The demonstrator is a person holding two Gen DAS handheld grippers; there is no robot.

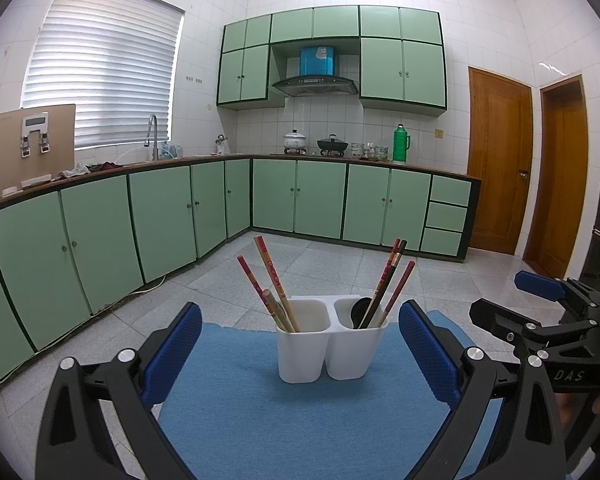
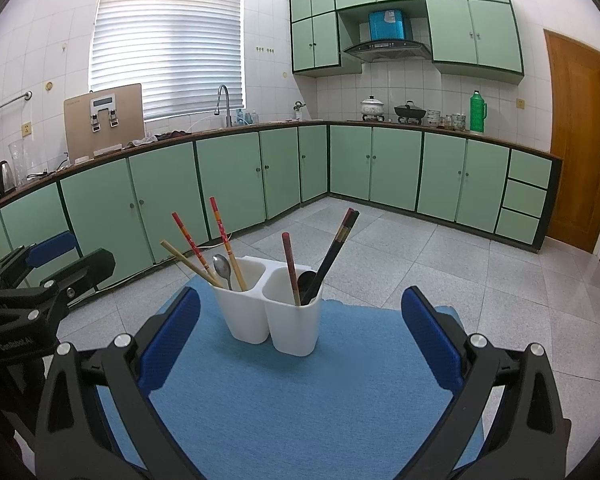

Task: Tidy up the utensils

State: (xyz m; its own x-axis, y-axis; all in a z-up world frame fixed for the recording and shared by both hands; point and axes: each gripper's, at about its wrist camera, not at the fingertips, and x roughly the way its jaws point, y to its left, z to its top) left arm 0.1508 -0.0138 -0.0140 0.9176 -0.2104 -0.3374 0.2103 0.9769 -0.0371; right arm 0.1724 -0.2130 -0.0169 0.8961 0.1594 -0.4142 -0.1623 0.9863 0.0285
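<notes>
A white two-compartment utensil holder (image 1: 328, 344) (image 2: 276, 316) stands on a blue mat (image 1: 284, 412) (image 2: 300, 392). Its left compartment holds red-and-yellow chopsticks (image 1: 274, 280) (image 2: 224, 236), a bamboo pair and a metal spoon (image 2: 222, 268). Its right compartment holds red and black chopsticks (image 1: 388, 284) (image 2: 334, 252) and a black spoon (image 1: 360, 310) (image 2: 306, 282). My left gripper (image 1: 300, 352) is open and empty, just short of the holder. My right gripper (image 2: 300, 340) is open and empty, also just short of it; it also shows in the left wrist view (image 1: 540, 312).
The mat lies on a small surface above a grey tiled floor (image 1: 340, 264). Green kitchen cabinets (image 1: 160, 212) with a worktop run along the far walls. Wooden doors (image 1: 500, 160) stand at the right. The left gripper shows at the left of the right wrist view (image 2: 60, 268).
</notes>
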